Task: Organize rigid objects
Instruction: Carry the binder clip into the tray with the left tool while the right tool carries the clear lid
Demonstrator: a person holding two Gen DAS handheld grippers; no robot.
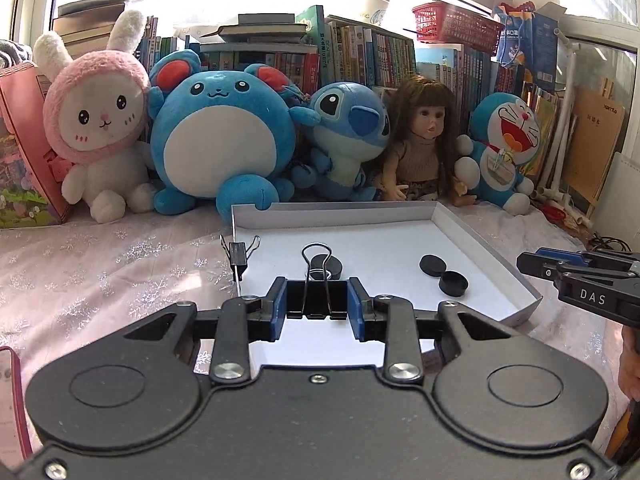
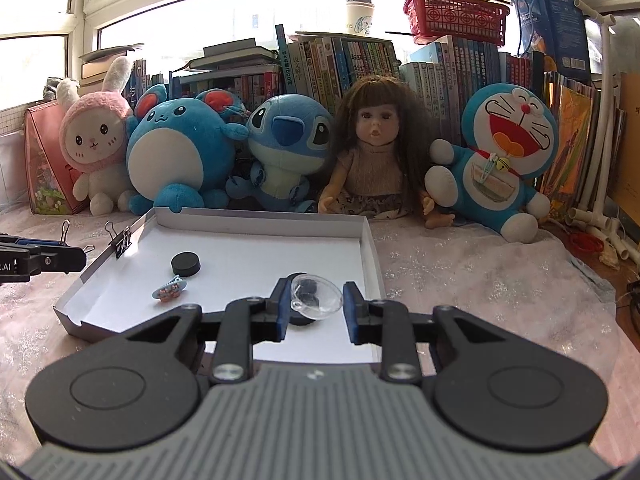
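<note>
Right now both carry loads above the white tray (image 1: 480,236). Left hand-held gripper (image 1: 317,306) is pinching a large black binder clip (image 1: 317,300) by its body, wire handles pointing ahead over the tray floor. Right hand-held gripper (image 2: 314,306) has a small clear plastic cup (image 2: 316,294) between its blue pads; it touches the left pad, contact on the right pad is not clear, so grip looks marginal.

To place well: lower each near the tray floor before releasing, clip into bare space short of the black discs (image 1: 433,266), cup away from the disc (image 2: 185,264) and the small blue trinket (image 2: 170,289).

In the way: a smaller binder clip (image 1: 239,258) clamped on the tray's left wall, another clip (image 2: 64,232) on the pink cloth (image 1: 100,280) outside that wall. Plush toys (image 1: 212,128) and a doll (image 1: 420,136) crowd the tray's far edge, so avoid overshooting.
</note>
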